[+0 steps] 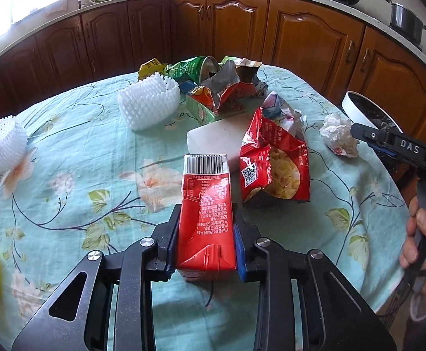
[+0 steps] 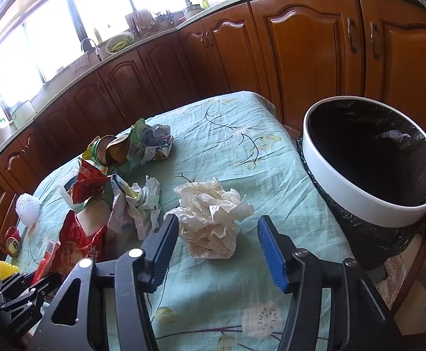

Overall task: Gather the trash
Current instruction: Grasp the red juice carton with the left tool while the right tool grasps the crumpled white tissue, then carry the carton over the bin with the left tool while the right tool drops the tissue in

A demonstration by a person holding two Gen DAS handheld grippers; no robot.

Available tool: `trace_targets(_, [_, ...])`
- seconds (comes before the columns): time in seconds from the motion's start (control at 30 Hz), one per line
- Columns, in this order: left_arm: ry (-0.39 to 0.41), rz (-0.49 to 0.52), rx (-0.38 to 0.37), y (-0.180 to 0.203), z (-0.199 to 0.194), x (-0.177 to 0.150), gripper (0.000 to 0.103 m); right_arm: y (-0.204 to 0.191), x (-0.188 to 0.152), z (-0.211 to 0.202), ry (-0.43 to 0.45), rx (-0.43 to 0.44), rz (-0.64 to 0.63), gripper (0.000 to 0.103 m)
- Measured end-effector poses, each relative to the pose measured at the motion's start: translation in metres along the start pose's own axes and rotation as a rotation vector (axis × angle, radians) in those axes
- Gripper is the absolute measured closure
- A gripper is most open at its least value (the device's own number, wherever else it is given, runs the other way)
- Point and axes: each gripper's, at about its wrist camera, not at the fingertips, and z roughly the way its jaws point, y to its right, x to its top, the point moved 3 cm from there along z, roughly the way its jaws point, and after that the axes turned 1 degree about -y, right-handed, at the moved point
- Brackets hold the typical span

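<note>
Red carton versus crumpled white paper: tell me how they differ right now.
The red carton is a flat-sided box with printed text and a barcode; the crumpled white paper is a shapeless plain wad. The carton is clamped by the left gripper; the paper lies between the right gripper's open fingers, ungripped. Both sit on the floral tablecloth.

Glossy red carton [image 1: 205,219]; crumpled paper wad [image 2: 211,219]; cloth tablecloth [image 2: 242,146].

Open cloth is seen along the bench [image 2: 236,134] far edge and its bin-side edge, beside the white-rimmed bin [image 2: 370,204]. The middle is blocked by a litter heap [image 2: 116,158], and crumpled paper [image 2: 210,219] is flanked by the right tool [image 2: 216,248].
</note>
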Motion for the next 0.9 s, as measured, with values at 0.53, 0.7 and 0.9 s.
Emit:
trace_targets(0.53, [0.160, 0.013, -0.066, 0.008, -0.043, 0.047, 0.075, 0.009, -0.005, -0.045, 0.061, 0.046, 0.015, 0.093])
trace_targets(0.7, [0.179, 0.041, -0.147, 0.033, -0.046, 0.063, 0.075, 0.022, -0.003, -0.067, 0.096, 0.012, 0.021, 0.093])
trace_targets(0.9, [0.169, 0.091, -0.231, 0.074, -0.041, 0.072, 0.075, 0.048, 0.001, -0.085, 0.125, -0.037, 0.049, 0.093])
